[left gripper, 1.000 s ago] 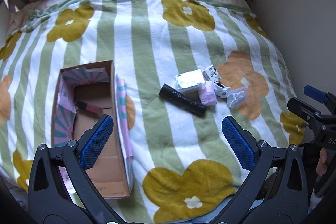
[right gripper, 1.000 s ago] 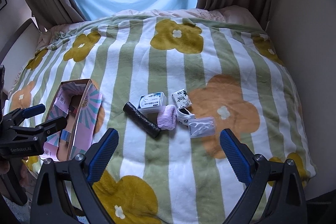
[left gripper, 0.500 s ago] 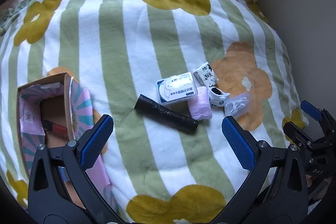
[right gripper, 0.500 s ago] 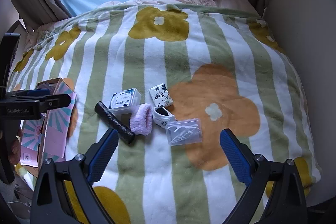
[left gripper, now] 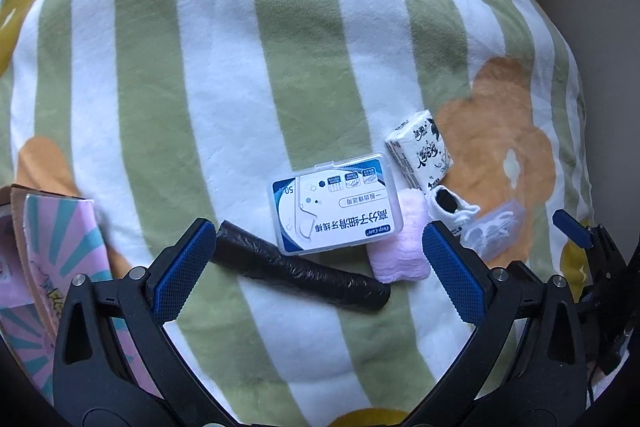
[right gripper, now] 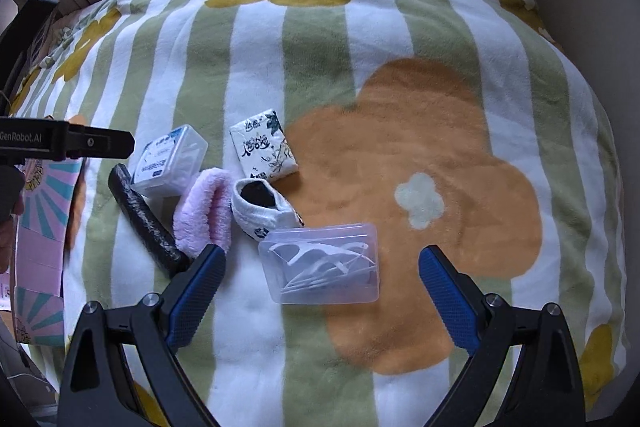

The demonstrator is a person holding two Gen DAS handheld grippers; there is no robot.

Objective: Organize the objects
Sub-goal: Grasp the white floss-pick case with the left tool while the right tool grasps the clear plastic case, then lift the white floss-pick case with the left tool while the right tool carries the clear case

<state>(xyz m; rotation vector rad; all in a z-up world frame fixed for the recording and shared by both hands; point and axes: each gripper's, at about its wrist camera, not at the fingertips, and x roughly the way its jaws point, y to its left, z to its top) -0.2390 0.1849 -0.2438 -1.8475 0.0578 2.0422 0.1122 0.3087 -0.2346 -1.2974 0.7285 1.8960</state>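
Fleecy green-and-white striped blanket (right gripper: 400, 39) with yellow and orange flowers covered the bed. On it clustered a black roll of bags (left gripper: 298, 269), a labelled floss-pick box (left gripper: 334, 205), a pink fluffy cloth (right gripper: 206, 213), a printed tissue pack (right gripper: 264, 145), a small white sock (right gripper: 260, 205) and a clear case of floss picks (right gripper: 322, 263), most touching their neighbours. A pink-lined cardboard box (left gripper: 52, 251) lay at the left. The left gripper (left gripper: 318, 267) hung with jaws released either side of the roll; the right gripper (right gripper: 322, 287) likewise stood spread around the clear case, gripping nothing.
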